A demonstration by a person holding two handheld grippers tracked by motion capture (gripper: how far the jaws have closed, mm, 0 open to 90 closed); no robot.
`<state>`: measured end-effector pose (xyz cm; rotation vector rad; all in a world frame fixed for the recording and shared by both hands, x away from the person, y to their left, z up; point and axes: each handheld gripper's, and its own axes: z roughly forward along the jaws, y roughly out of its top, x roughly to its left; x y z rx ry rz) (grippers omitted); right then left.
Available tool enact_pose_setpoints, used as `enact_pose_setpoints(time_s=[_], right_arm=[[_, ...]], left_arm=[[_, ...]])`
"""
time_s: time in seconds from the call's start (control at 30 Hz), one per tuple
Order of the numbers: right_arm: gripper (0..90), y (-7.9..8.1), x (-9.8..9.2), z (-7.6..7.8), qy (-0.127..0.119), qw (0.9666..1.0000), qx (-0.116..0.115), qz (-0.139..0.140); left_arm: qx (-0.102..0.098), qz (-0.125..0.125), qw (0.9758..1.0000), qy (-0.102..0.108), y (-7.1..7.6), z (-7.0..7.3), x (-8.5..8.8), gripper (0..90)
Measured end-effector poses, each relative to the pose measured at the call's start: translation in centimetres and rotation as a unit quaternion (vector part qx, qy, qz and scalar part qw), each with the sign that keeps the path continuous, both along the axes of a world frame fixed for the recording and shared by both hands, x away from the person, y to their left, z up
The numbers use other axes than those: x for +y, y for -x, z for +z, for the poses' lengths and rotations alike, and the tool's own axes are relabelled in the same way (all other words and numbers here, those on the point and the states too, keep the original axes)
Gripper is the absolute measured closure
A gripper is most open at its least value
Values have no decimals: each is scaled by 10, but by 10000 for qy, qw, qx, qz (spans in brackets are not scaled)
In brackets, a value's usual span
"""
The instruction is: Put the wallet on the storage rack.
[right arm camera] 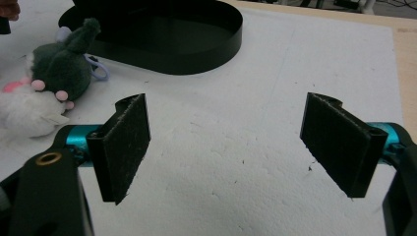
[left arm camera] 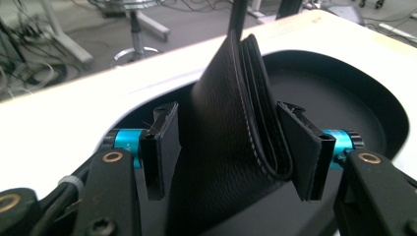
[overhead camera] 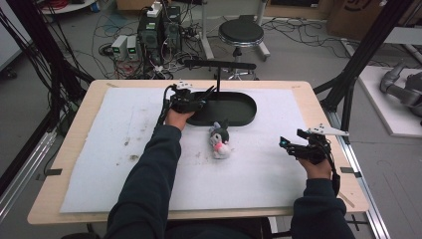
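The left gripper (left arm camera: 227, 147), upper centre of the high view, has its jaws apart on either side of a folded black strap (left arm camera: 236, 123) rising from the tray (overhead camera: 239, 113), not visibly pinching it; this looks like the grasping step, and the next move likely calls for closing on the strap. The right gripper (right arm camera: 236, 147) hovers at the right over bare white mat (overhead camera: 259, 169), jaws wide apart and empty. The plush (overhead camera: 219, 140) lies just below the tray, with open room around it.
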<state>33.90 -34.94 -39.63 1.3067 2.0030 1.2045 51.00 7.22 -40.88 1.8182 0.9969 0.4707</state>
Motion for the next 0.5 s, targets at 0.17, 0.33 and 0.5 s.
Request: enact_pose_setpoints(time_s=[0.17, 0.33, 0.5], right_arm=[[194, 0, 0, 0, 1, 10000, -4, -1], [194, 0, -1, 0, -1, 10000, 14, -9], [194, 0, 0, 0, -4, 10000, 19, -14]], left_arm=[[69, -142, 9999, -4, 2, -3, -5, 467], [180, -280, 9994, -73, 3, -8, -13, 446], [222, -292, 9993, -94, 3, -11, -16, 428]])
